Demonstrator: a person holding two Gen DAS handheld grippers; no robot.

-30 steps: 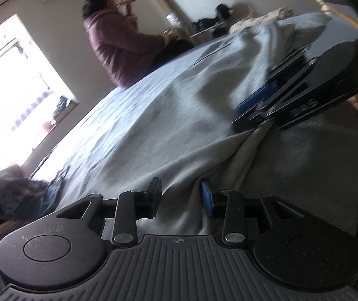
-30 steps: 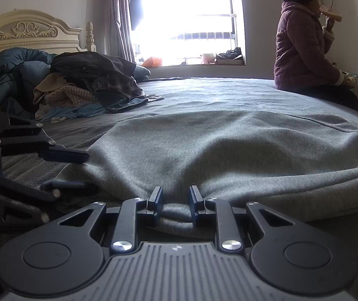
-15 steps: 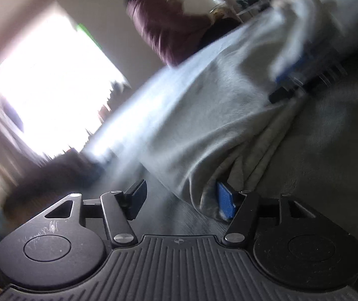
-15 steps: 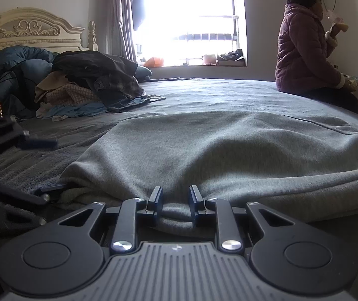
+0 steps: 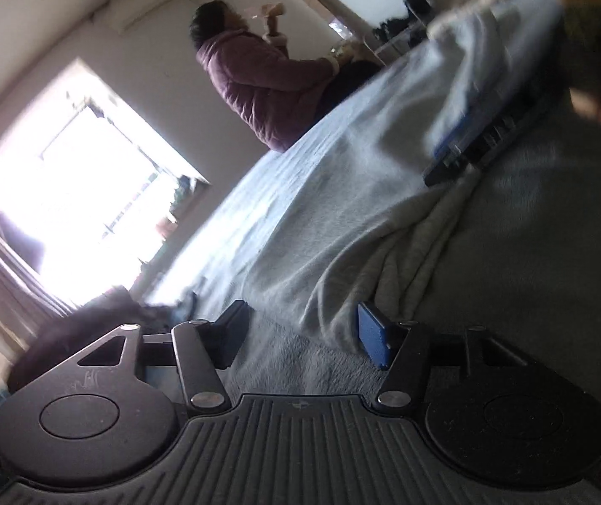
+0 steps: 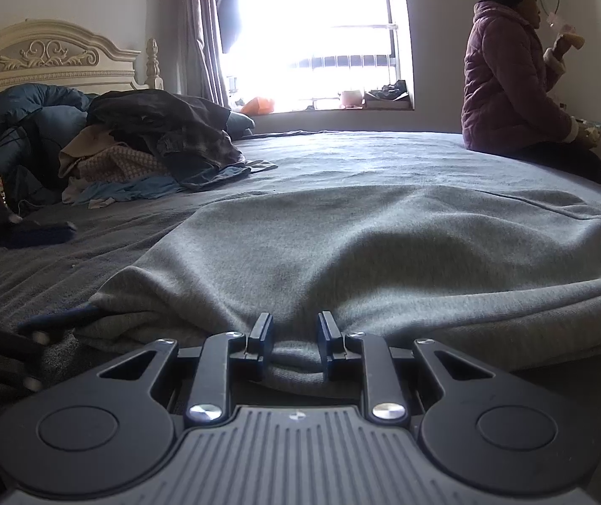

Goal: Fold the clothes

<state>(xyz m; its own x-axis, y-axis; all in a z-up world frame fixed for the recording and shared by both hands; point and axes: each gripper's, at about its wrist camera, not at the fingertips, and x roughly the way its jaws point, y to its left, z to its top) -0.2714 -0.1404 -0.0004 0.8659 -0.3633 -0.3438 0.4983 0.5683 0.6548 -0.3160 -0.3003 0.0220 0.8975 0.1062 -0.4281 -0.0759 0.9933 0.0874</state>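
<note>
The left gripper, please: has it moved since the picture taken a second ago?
Yes. The left gripper has slid leftward off the grey garment, its jaws having just opened.

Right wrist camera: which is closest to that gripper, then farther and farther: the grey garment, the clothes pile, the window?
1. Grey garment: pinched in the right gripper.
2. Clothes pile: left, further up the bed.
3. Window: far wall, behind the bed.
</note>
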